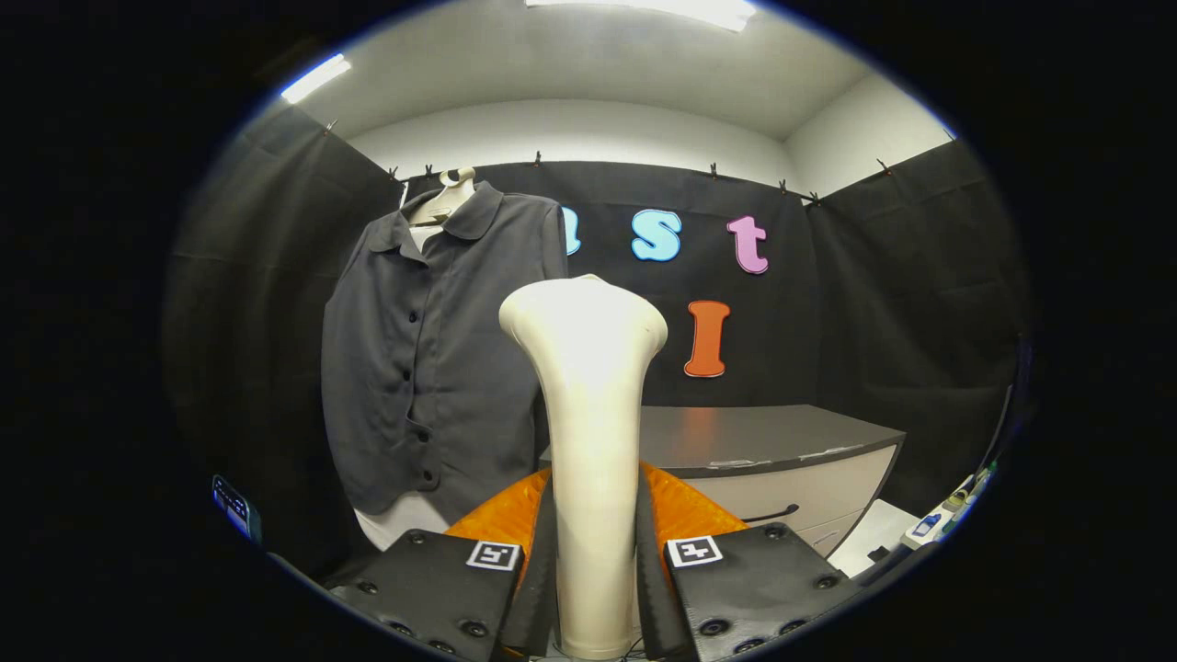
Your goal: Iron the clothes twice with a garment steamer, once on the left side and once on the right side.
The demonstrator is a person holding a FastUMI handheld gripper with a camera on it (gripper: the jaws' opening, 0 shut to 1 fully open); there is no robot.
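the gripper [596, 588] has its two black fingers [538, 570] pressed against either side of the steamer [588, 432], a smooth cream plastic handle that rises straight up between them and flares into a broad rounded head at the top. each finger block is matte black with bolt heads and a small square marker. behind the handle sits something orange [685, 510] with a ribbed, glossy surface (what it is cannot be told, the fingers cover most of it). the shirt [432, 359] hangs to the far left of the steamer, dark grey soft cloth with a collar and a row of dark buttons, on a pale hanger [446, 198]; its right edge is hidden by the steamer's head. open space lies between steamer and shirt. far right stands a cabinet [791, 460] with a flat grey top, pale drawer fronts and a sharp near corner.
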